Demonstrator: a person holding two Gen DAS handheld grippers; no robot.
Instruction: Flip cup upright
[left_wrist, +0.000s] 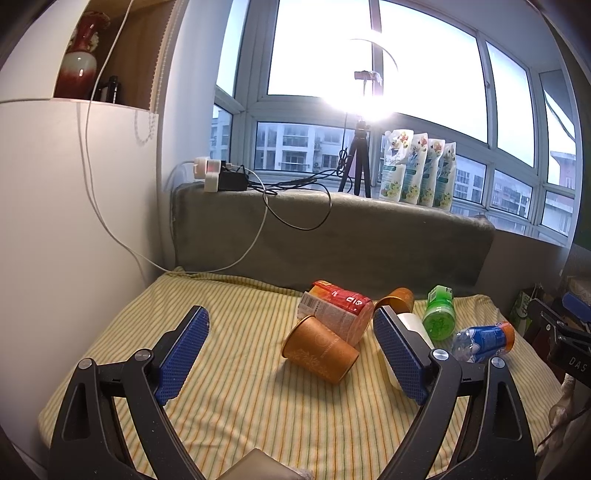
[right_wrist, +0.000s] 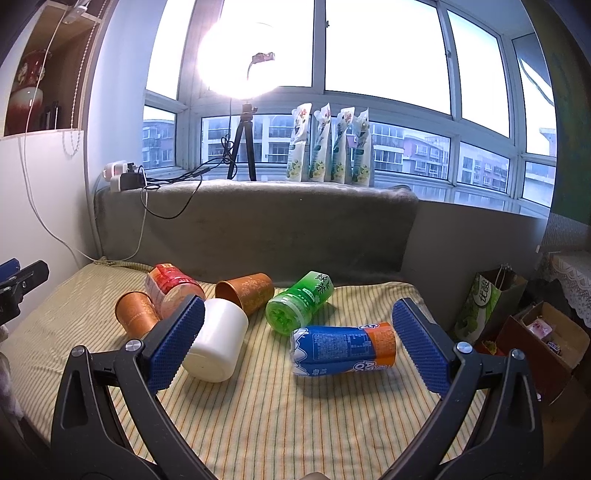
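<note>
My left tongs (left_wrist: 291, 345) gape wide, holding nothing; my right tongs (right_wrist: 297, 338) likewise. Beyond the left pair an orange paper cup (left_wrist: 319, 349) lies on its side on the striped cloth (left_wrist: 240, 398). Touching it behind is a red bottle (left_wrist: 340, 310); a white cup (right_wrist: 216, 339) lies right of it.

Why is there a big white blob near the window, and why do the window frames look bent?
Left wrist view: the ring lamp glares, washing out its surroundings. Right wrist view: the same lamp blooms white; the fisheye lens curves the window frames.
</note>
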